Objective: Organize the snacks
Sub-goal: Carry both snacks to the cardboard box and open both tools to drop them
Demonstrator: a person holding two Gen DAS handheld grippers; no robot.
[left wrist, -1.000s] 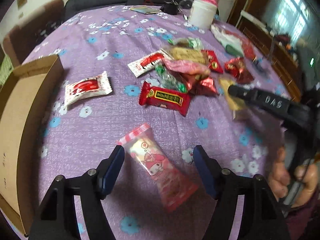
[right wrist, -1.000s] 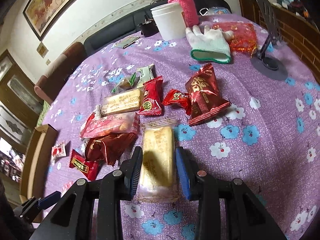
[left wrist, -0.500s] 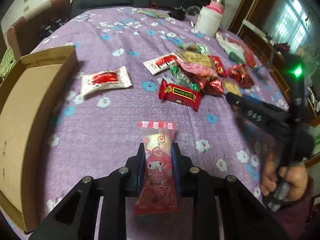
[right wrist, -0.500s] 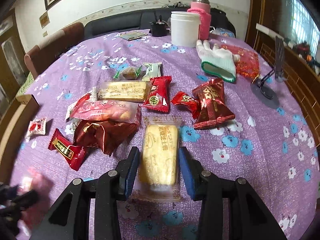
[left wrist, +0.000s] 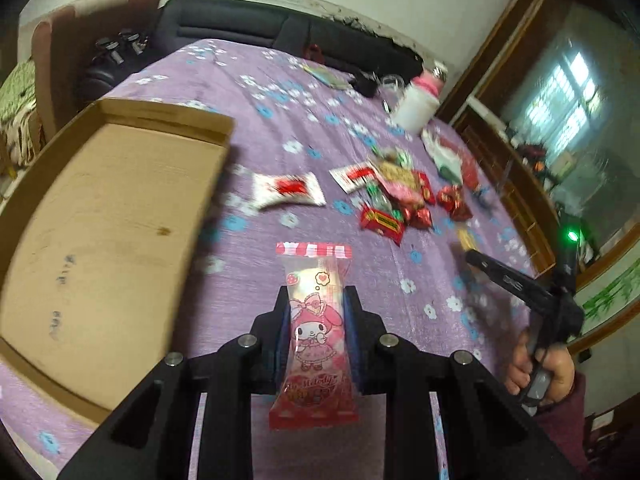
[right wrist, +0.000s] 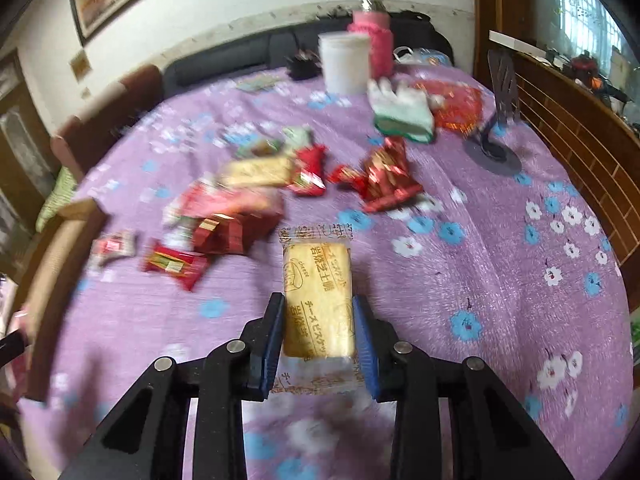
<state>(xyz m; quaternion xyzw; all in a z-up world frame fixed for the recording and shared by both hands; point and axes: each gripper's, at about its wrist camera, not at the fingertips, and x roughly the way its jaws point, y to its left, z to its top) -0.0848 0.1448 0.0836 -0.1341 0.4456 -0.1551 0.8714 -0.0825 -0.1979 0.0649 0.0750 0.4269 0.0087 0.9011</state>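
Note:
My left gripper (left wrist: 316, 300) is shut on a pink cartoon-print snack packet (left wrist: 316, 332), held above the purple flowered tablecloth (left wrist: 248, 280). To its left lies an open, shallow cardboard box (left wrist: 100, 216). My right gripper (right wrist: 318, 308) has a yellow cheese biscuit packet (right wrist: 318, 292) between its blue pads. Its jaws are closing and the pads press the packet's sides, with the packet lifted off the cloth. A pile of loose snacks (right wrist: 240, 208) lies ahead and to the left of it. A white-and-red packet (left wrist: 286, 190) lies apart, near the box.
At the table's far side stand a white tub (right wrist: 344, 64) and a pink-sleeved bottle (right wrist: 376, 44). A white glove (right wrist: 402, 110), a red bag (right wrist: 456, 106) and a dark phone stand (right wrist: 496, 152) sit to the right. A person's hand (left wrist: 540, 368) holds the right gripper.
The left gripper shut on the pink packet, lifted it and swung toward the cardboard box. The right gripper raised the biscuit packet off the cloth.

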